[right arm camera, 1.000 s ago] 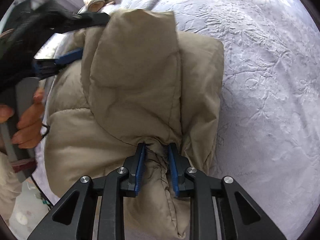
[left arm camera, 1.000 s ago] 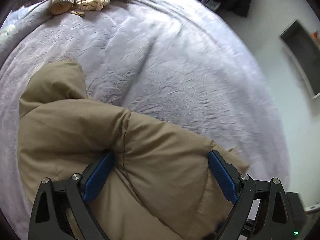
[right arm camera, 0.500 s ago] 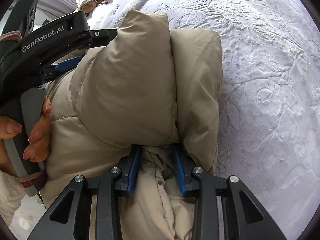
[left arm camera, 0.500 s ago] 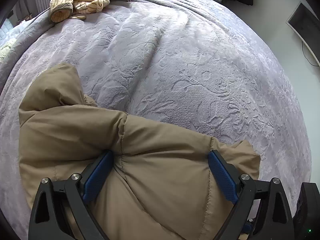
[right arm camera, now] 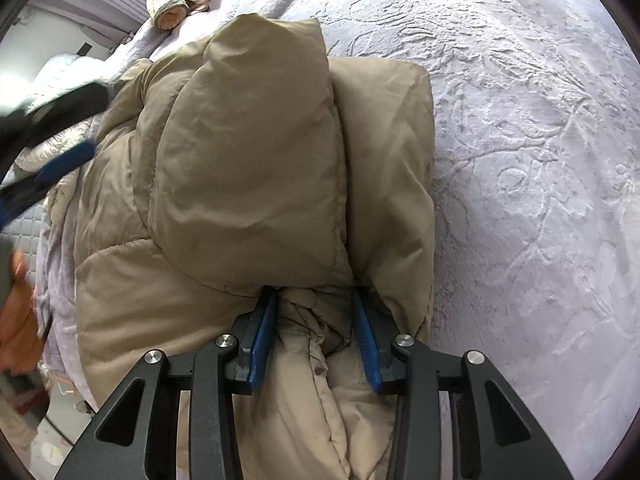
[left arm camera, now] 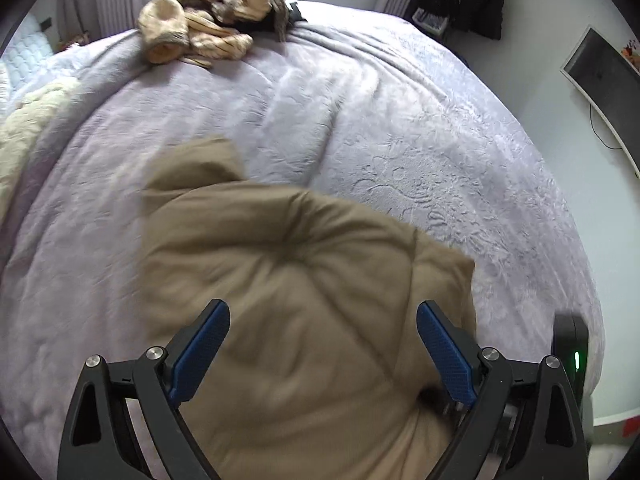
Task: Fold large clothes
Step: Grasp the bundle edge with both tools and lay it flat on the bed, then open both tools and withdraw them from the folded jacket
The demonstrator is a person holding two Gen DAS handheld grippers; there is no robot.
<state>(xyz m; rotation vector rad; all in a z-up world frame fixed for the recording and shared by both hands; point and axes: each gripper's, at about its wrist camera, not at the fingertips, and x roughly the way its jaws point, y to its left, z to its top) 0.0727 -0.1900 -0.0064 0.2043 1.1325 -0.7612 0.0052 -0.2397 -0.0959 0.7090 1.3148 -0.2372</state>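
Lavender bedspread (left arm camera: 400, 128), embossed. Tan puffer jacket (right arm camera: 248, 152), folded, on its near part. Striped clothes heap (left arm camera: 200, 28), far edge. Left gripper (left arm camera: 320, 336): wide, above jacket. Right gripper (right arm camera: 316, 320): jaws opening, bunched jacket fabric between.

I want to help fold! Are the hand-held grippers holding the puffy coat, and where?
The left hand-held gripper holds nothing; it is open above the tan coat. The right hand-held gripper is opening, a bunched fold at the coat's near edge between its jaws.

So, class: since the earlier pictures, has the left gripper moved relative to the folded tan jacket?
Yes. The left gripper has lifted up off the tan jacket, toward the viewer; more of the bedspread shows around it.
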